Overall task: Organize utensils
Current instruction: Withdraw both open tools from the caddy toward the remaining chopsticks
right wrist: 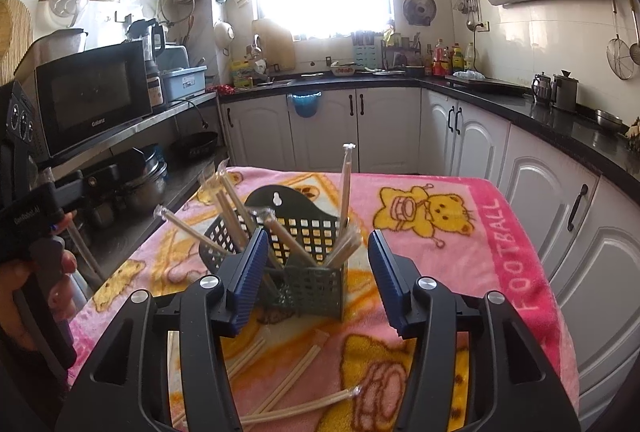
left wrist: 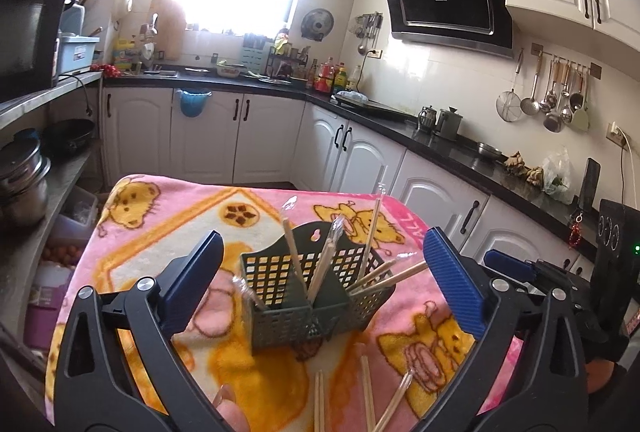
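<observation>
A dark green mesh utensil basket (left wrist: 292, 320) (right wrist: 316, 288) stands on a pink cartoon-bear blanket (left wrist: 168, 224) (right wrist: 440, 264). Several plastic-wrapped wooden chopsticks (left wrist: 294, 260) (right wrist: 346, 187) lean upright in its compartments. More wrapped chopsticks (left wrist: 368, 392) (right wrist: 296, 372) lie loose on the blanket in front of it. My left gripper (left wrist: 323, 236) hovers before the basket, open wide, with nothing between its blue pads. My right gripper (right wrist: 318, 234) is open about halfway and holds nothing. It faces the basket from the other side, and one of its pads (left wrist: 508, 264) shows in the left wrist view.
A shelf with a microwave (right wrist: 92, 95) and stacked pots (left wrist: 24, 175) runs along the left. White cabinets (right wrist: 560, 211) under a black counter (left wrist: 460, 151) close off the right and back. A hand (right wrist: 48, 272) holds the left gripper's handle at the blanket's left edge.
</observation>
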Demonstrator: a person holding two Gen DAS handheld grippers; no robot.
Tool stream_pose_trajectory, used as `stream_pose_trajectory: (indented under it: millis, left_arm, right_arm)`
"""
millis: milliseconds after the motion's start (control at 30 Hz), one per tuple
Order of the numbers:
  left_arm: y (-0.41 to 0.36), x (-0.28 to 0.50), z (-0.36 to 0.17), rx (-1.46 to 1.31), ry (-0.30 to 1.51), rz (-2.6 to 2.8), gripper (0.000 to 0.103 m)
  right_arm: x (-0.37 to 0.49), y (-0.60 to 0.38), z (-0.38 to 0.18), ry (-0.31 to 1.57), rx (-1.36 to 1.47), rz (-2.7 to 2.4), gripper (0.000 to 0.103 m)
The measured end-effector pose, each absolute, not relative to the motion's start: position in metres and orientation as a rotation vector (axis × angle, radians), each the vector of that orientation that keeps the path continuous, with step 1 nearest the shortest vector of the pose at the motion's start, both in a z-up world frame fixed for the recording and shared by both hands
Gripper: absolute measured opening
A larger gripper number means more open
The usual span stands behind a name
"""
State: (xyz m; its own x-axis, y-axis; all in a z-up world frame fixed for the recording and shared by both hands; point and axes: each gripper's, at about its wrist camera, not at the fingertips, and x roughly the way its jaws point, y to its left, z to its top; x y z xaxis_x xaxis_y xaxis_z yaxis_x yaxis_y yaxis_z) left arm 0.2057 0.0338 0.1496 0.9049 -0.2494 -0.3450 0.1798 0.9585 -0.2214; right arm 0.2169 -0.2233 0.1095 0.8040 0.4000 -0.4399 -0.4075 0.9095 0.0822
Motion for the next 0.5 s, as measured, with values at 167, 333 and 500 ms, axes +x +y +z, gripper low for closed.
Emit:
stream_pose_trajectory:
  millis: [167,333,500]
  left_arm:
    - [0.041,0.195,0.141,-0.199,0.391,-0.204,0.092]
    - [0.048,0.187,0.130,-0.208,0.411,-0.181,0.092]
    - [0.054,0.183,0.118,-0.224,0.435,-0.164,0.092]
  right_arm:
    - [0.211,-0.224,0.102,0.485,-0.014,0.432,0.053]
    - [0.206,-0.225,0.095,0.499,-0.011,0.434,0.055]
    - [0.203,-0.226,0.087,0.519,-0.017,0.431,0.056]
